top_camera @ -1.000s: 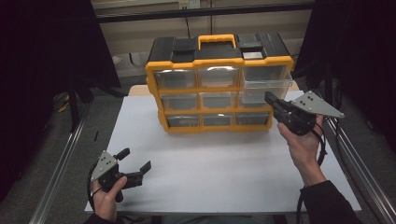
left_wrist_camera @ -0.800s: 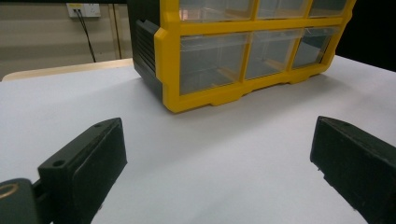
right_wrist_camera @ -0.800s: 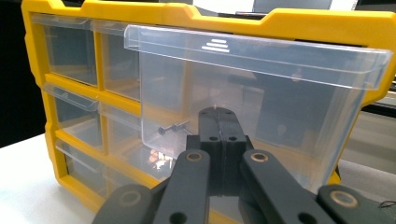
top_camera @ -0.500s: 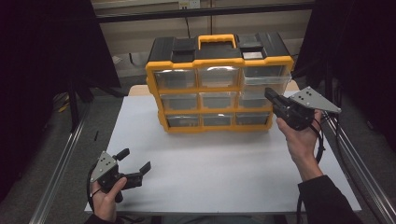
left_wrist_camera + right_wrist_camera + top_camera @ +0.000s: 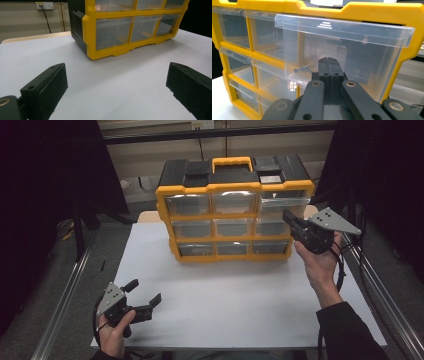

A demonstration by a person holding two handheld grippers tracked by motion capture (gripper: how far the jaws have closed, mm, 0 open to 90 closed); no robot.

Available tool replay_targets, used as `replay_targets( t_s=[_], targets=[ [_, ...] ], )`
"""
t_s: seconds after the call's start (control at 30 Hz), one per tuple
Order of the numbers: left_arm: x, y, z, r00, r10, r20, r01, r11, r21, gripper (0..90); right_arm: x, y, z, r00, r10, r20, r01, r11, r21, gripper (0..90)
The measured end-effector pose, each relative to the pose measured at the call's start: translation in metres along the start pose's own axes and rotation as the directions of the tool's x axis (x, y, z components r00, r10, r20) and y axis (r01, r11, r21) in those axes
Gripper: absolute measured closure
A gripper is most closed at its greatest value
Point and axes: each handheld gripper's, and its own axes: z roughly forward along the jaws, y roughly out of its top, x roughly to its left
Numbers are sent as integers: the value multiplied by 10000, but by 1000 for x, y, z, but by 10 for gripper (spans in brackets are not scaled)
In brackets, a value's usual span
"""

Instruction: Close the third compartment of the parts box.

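Right gripper view: hand-held gripper [image 5: 329,65] closed, empty.

A white table [image 5: 240,305] bears a yellow drawer organizer [image 5: 232,227].

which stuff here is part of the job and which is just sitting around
In the job:
- pulled-out top right drawer
- screw inside it
- right gripper, jaws shut, at that drawer's front
- yellow drawer cabinet

Just there:
- left gripper, jaws open, low over the white table
- wall socket
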Motion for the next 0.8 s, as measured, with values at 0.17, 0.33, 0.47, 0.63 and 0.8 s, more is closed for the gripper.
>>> replay_targets(
  t_s=[0.17, 0.33, 0.47, 0.63, 0.8],
  targets=[
    [0, 0, 0, 10000, -6, 8, 6, 10000, -6, 35, -1, 0, 5, 10000, 28, 69, -28, 10000, -2, 900],
    [0, 0, 0, 10000, -83, 30, 83, 10000, -22, 35, -3, 0, 10, 9998, 127, 127, -127, 9999, -28, 900],
    [0, 0, 0, 10000, -28, 78, 28, 10000, -42, 35, -4, 0, 14, 9997, 144, 221, -143, 9999, -19, 900],
    [0, 0, 0, 10000, -39, 72, 39, 10000, -41, 35, -5, 1, 20, 9995, 97, 316, -98, 10000, 9, 900],
    [0, 0, -1, 10000, -30, 48, 30, 10000, -34, 35, -6, 2, 25, 9990, 33, 449, -35, 10000, 39, 900]
  ],
)
